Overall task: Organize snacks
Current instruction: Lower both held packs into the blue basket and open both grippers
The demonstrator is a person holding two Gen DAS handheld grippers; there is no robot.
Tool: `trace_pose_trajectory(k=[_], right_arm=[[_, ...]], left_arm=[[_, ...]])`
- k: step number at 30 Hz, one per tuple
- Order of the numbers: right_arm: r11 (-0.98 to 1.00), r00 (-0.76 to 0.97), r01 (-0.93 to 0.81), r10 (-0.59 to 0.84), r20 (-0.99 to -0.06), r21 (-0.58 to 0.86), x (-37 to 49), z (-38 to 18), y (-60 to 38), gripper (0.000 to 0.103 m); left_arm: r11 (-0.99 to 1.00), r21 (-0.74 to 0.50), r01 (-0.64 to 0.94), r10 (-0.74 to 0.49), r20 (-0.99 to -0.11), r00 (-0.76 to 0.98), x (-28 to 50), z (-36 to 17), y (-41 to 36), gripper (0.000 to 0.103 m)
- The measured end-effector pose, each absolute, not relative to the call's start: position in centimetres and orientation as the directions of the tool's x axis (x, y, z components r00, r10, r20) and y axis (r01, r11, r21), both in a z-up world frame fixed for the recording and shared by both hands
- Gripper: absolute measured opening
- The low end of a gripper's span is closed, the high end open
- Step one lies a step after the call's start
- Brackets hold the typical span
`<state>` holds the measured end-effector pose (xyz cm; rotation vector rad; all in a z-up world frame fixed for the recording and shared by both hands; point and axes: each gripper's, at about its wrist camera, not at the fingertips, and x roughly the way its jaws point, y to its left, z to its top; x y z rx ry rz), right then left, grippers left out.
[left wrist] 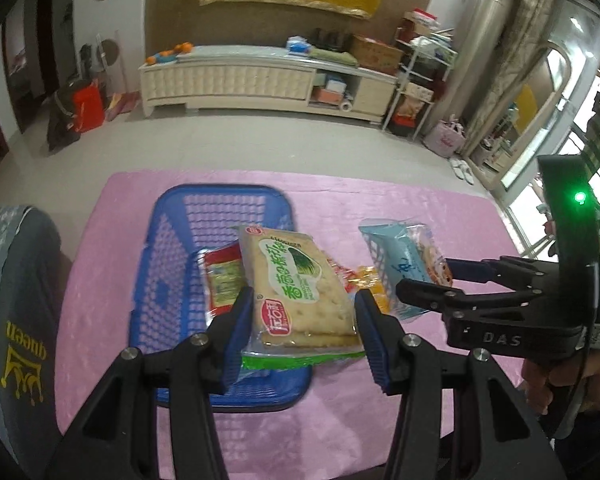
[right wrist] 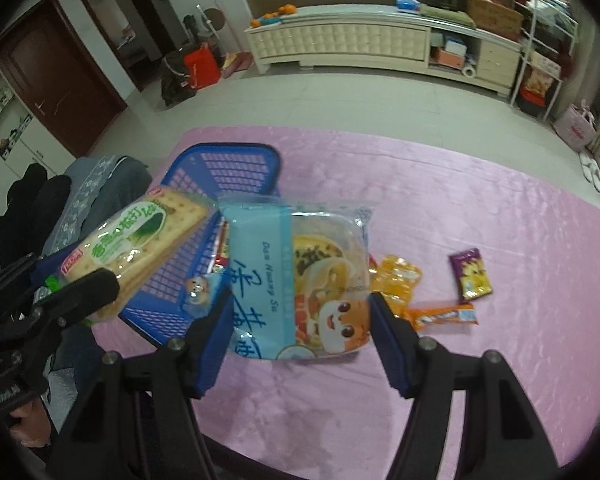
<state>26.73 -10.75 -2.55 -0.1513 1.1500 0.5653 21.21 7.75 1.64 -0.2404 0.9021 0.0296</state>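
My left gripper (left wrist: 305,328) is shut on a green cracker pack (left wrist: 300,292) and holds it above the blue basket (left wrist: 172,264). A red snack pack (left wrist: 220,280) lies in the basket. My right gripper (right wrist: 298,340) is shut on a light blue pastry bag (right wrist: 296,276) and holds it above the table, just right of the basket (right wrist: 236,168). The cracker pack (right wrist: 140,240) and the left gripper (right wrist: 76,300) show at the left of the right wrist view. The right gripper (left wrist: 432,284) with the pastry bag (left wrist: 400,260) shows at the right of the left wrist view.
A pink cloth (right wrist: 500,240) covers the table. A yellow pack (right wrist: 398,280), an orange bar (right wrist: 444,316) and a purple packet (right wrist: 470,274) lie on it right of the basket. A grey chair back (left wrist: 16,300) stands left of the table.
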Motion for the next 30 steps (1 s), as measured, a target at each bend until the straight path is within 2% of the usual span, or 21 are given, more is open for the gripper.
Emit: trace_pose_trajectory(k=[21,25,30], right_arm=[[0.823,0.217,-0.545,0.323,-0.921,0.160,26.0,-6.6,-3.3,0.070],[0.820,0.219,-0.553,0.316,-0.923,0.150,25.7,-6.6,-3.1,0.070],[0.821,0.222,-0.551,0.317,-0.922,0.150,25.6,-6.3,-3.0,0.070]], left_arm=[[0.962,-0.189,-0.198,-0.078,-0.882,0.464,21.1,-6.8,11.8,0.049],[0.954,-0.192,-0.232,-0.083,-0.909,0.409,20.8,-8.3,12.7,0.051],[0.951,-0.191,-0.241,-0.075,-0.905,0.418,19.5,-7.6,13.1,0.063]])
